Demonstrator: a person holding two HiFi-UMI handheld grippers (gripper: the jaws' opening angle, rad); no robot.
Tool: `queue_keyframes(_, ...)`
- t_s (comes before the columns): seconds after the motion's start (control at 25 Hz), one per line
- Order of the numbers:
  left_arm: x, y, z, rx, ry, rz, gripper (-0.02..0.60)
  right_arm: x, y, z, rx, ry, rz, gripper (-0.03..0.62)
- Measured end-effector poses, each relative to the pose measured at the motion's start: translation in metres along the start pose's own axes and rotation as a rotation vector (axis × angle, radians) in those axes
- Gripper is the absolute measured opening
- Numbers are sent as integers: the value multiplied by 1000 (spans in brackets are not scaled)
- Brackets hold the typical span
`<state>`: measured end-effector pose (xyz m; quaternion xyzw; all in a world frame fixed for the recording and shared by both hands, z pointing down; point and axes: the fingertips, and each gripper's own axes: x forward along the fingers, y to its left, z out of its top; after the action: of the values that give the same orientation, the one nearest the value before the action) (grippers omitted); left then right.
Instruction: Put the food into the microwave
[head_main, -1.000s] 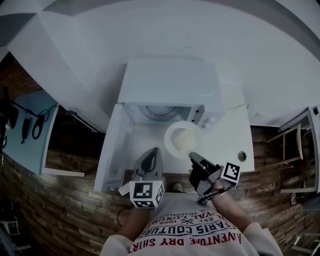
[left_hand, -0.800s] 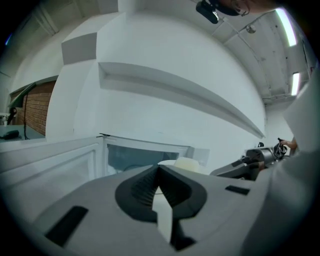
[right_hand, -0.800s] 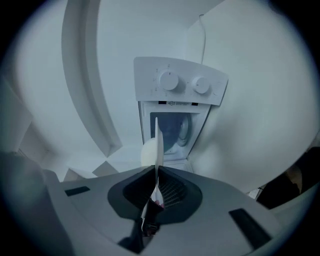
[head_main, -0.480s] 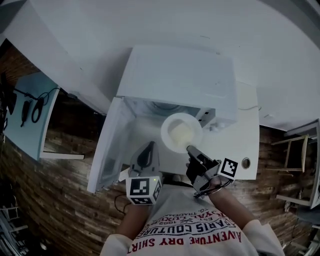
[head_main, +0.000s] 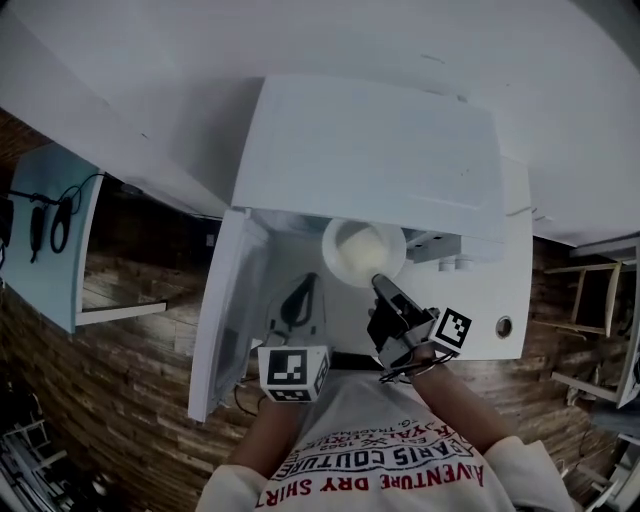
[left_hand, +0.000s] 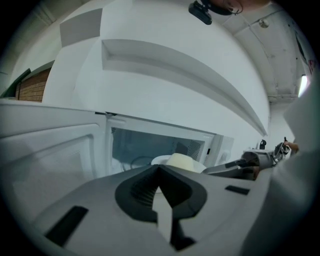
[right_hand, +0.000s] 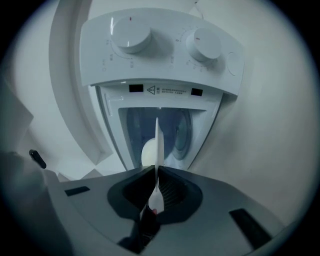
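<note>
A white plate (head_main: 364, 250) carrying a pale mound of food (head_main: 362, 246) hangs at the mouth of the open white microwave (head_main: 370, 160), its far edge under the oven's top. My right gripper (head_main: 381, 287) is shut on the plate's near rim; in the right gripper view the plate (right_hand: 158, 145) shows edge-on between the jaws, with the food (right_hand: 148, 153) beside it. My left gripper (head_main: 301, 296) is shut and empty, just left of the plate in front of the cavity. In the left gripper view the food (left_hand: 181, 160) shows past the left gripper (left_hand: 160, 168).
The microwave door (head_main: 226, 320) is swung open to the left, beside my left gripper. Two control knobs (right_hand: 130, 35) sit on the oven's panel. The white tabletop (head_main: 500, 290) runs to the right. A blue board (head_main: 50, 240) and a chair (head_main: 590, 285) flank the table.
Both grippers have moved forward toward the microwave. The plate with the food has gone from over the table in front of the oven to its opening.
</note>
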<state>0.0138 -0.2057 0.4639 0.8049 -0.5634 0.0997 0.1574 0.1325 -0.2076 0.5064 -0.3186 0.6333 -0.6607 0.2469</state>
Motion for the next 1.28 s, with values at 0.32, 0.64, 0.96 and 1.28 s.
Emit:
queue_keyframes(0.32,10,7,-12,20,30,-66,3,45,-25,15,-24,-42,-35,25)
queue_keyframes(0.64,15,23,-15,1,33,-62,3,71,-45,31,20,-100,-28,28)
queue_keyframes(0.96,18,27,-22,-5,54,-59,3,83,-59,38,1,-122,-68,31)
queue_keyframes(1.28,16,20,-32,-12,81,-77,3,94,-64,45,-41,-160,-182,26)
